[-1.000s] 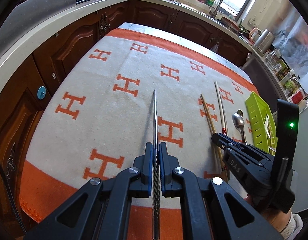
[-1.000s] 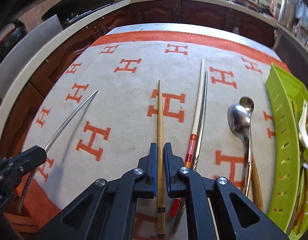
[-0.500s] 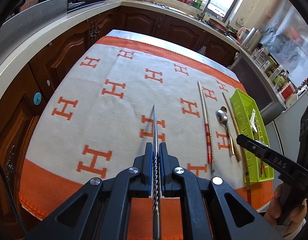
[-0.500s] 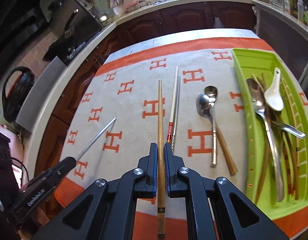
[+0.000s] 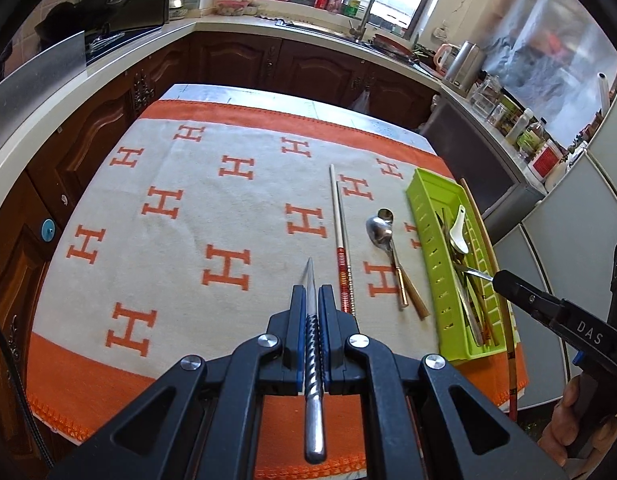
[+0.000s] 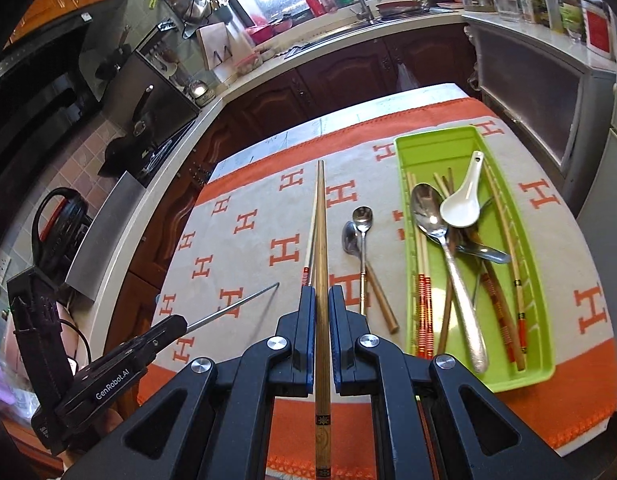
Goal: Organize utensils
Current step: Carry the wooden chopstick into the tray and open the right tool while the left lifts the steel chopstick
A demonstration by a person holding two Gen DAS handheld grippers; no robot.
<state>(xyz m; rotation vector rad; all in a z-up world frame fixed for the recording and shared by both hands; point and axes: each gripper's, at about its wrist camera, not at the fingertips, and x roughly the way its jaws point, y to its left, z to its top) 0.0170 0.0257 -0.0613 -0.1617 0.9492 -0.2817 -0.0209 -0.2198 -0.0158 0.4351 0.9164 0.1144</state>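
Both tools had risen and swung toward the green tray [image 6: 400, 152] since a second earlier, so more of the table [image 5: 236, 92] and its H-patterned orange cloth [image 5: 228, 216] showed. The right tool [image 6: 322, 300], clenched on a wooden chopstick [image 6: 321, 240], seemed about to drop it in the tray. The left tool [image 5: 311, 300] gripped a metal chopstick [image 5: 313, 344]. Readable writing: "GenRobot.AI" and "DAS" on the tools.
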